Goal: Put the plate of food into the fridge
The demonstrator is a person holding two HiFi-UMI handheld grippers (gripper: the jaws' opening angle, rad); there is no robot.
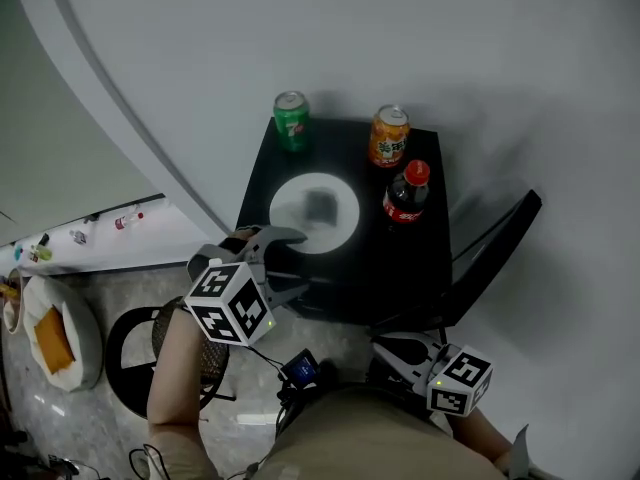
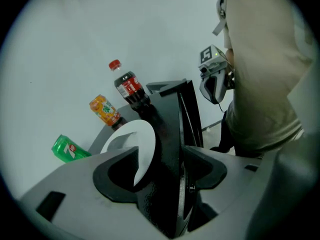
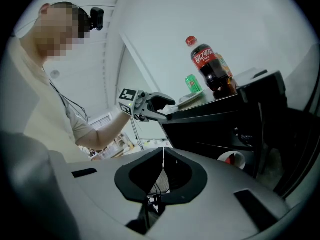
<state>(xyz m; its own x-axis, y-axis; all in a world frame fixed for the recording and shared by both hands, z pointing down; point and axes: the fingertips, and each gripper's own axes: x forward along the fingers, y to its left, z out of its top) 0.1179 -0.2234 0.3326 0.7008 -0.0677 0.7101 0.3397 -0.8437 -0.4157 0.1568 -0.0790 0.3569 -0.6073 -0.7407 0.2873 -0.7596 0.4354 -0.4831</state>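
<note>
a person stands over a small black fridge whose door hangs open to the right, apparently so the compartment is ready for the white plate, which sits on the fridge's top with a dark portion of food at its centre. the left gripper reaches in at the plate's near-left edge with its jaws spread apart. seen along those jaws, the plate's rim and the lip of the fridge top lie in the gap, and neither pad appears to press on them, so the plate looks lined up for a pinch on its rim rather than gripped. the right gripper is low in front of the open compartment, near the foot of the door, with its jaws pressed together on nothing. it is probably kept there out of the way of the lift. three drinks stand along the back of the fridge top, behind and beside the plate, which leaves the front edge free for the approach. the green can shows a "7" in the style of 7up. the cola bottle, red-capped, wears a red label with white chinese script in the coca-cola manner. the orange can bears chinese characters too small to read. each gripper carries a cube of black-and-white square markers. in the right gripper view a small white-and-red thing sits inside the fridge, but what it is cannot be told.
</note>
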